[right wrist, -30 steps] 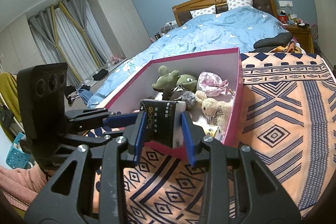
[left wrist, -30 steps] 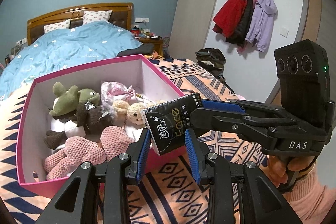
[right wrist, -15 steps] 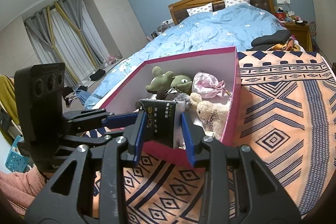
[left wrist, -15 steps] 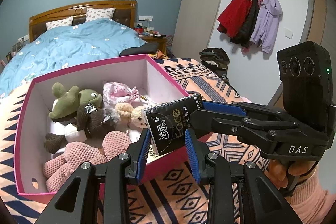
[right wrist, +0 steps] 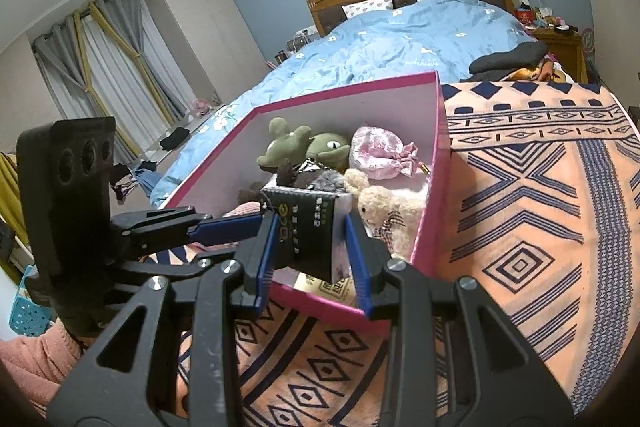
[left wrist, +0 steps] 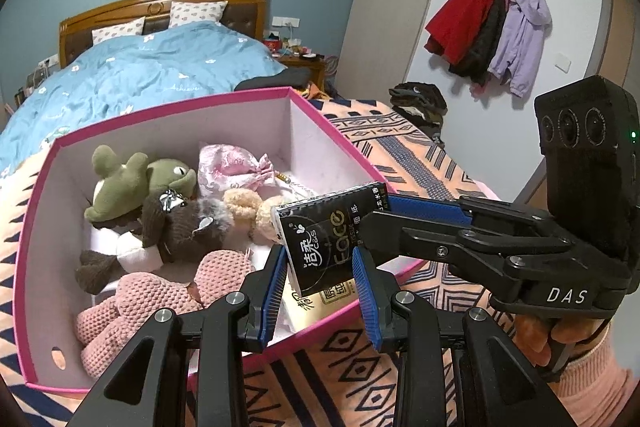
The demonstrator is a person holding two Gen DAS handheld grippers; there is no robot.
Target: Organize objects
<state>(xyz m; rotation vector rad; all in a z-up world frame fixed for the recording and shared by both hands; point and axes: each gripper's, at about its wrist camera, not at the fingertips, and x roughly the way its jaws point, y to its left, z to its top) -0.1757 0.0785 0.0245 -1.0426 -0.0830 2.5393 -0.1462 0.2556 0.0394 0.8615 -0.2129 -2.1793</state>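
Grippers, left and right, both pinching one black tissue pack over the near right corner of the pink box.
Blue ribbed pads press the glossy pack's sides. Below, the matte cardboard box holds knitted and furry plush toys on a peach patterned blanket; beyond, a wooden bed, blue wall, hung coats.

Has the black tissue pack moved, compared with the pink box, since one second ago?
Yes. The black tissue pack, held by both grippers, has advanced past the pink box near rim and now hangs lower over the inside, above the yellow pack there.
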